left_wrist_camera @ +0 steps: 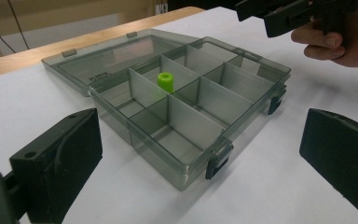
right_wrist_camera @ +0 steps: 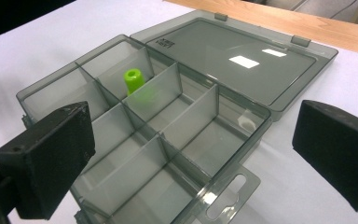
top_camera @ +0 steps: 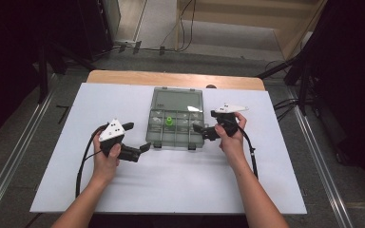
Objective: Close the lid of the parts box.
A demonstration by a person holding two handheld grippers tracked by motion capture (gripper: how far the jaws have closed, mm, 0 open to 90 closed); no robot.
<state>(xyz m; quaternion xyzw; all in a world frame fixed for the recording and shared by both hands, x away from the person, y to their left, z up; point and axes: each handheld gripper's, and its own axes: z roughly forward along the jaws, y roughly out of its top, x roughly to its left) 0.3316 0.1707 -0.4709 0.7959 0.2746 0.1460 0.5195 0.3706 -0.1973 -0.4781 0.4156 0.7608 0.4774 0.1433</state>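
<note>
While its lid lies open, smoky organizer box [top_camera: 176,124] holds green peg [top_camera: 169,121].

Both grippers were chunky black plastic things. The left gripper [top_camera: 135,140] had a grey three-cornered plate on top with a few dark dots on it, and the right gripper [top_camera: 203,130] wore the same kind of plate. Each had a thin black cable trailing off it. Up close the jaws were thick, blocky black slabs, matte, one with a small round hole. Forearms were bare, no sleeves.
</note>
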